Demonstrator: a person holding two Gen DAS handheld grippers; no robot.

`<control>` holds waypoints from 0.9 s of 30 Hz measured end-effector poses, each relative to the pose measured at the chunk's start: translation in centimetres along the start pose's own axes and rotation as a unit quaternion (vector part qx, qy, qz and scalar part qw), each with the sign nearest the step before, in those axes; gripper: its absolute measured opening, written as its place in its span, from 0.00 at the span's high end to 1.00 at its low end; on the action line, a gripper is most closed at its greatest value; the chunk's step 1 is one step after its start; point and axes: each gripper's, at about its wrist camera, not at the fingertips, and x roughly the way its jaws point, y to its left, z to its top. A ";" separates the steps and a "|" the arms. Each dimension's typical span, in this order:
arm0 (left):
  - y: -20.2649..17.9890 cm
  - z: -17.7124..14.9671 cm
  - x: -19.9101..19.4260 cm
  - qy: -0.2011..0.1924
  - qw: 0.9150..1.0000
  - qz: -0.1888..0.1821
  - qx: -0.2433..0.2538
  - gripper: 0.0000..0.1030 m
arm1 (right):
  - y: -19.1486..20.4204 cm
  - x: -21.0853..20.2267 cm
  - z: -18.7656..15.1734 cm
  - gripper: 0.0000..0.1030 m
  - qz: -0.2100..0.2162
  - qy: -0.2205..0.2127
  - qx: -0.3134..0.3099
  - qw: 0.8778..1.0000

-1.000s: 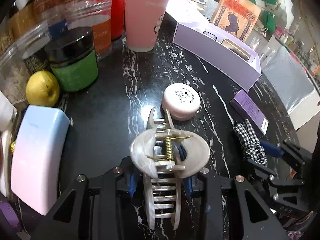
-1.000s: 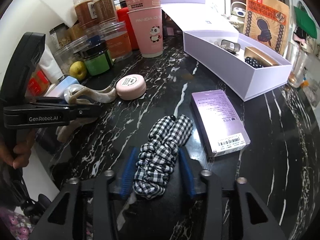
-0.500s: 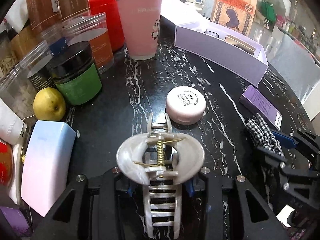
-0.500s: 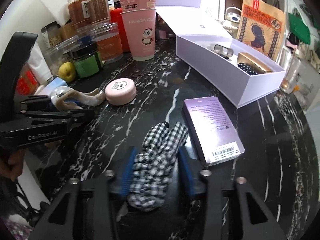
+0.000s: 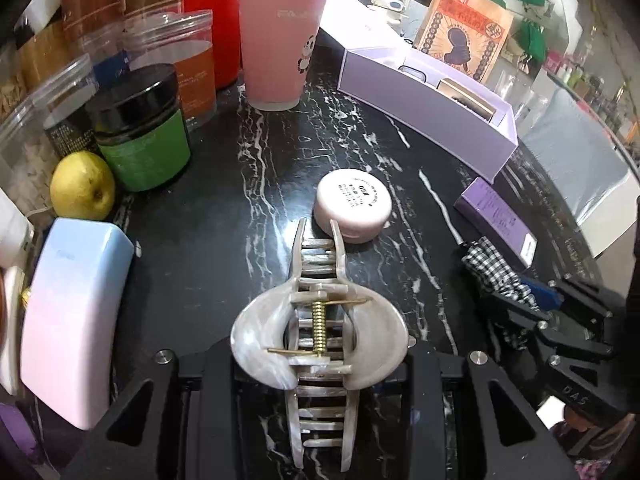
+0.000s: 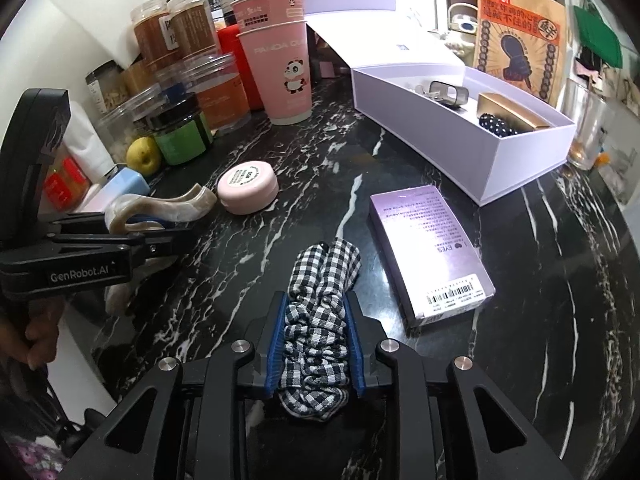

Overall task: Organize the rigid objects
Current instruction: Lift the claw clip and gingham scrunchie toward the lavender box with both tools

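Note:
My left gripper (image 5: 318, 344) is shut on a pearly grey hair claw clip (image 5: 320, 336) and holds it above the black marble counter; the clip also shows in the right wrist view (image 6: 160, 210). My right gripper (image 6: 316, 344) is shut on a black-and-white checked scrunchie (image 6: 320, 320), also seen in the left wrist view (image 5: 496, 268). A round pink compact (image 5: 352, 206) lies just beyond the clip. A flat purple box (image 6: 430, 248) lies right of the scrunchie. An open lilac box (image 6: 472, 136) at the back right holds small items.
Jars, a green-labelled jar (image 5: 144, 136), a yellow fruit (image 5: 82, 192), a pink panda cup (image 5: 280, 40) and a red canister stand along the back left. A blue-pink case (image 5: 68, 312) lies at the left. A glass (image 6: 588, 132) stands beyond the lilac box.
The left gripper has lifted and tilted so the clip points further toward the compact. The right gripper with the scrunchie has drawn back slightly and risen.

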 end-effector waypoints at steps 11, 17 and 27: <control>-1.5 0.5 -1.9 -0.033 0.999 -0.033 0.015 0.66 | -0.7 -1.0 -0.2 0.74 0.010 -0.006 0.017 1.000; -2.7 1.0 -2.6 -0.047 0.997 -0.062 0.017 0.67 | -1.3 -1.8 -0.3 0.74 0.009 -0.014 0.026 1.000; -5.0 2.2 -2.6 -0.054 0.996 -0.073 0.029 0.67 | -2.4 -3.7 0.1 0.74 0.009 -0.038 0.034 0.999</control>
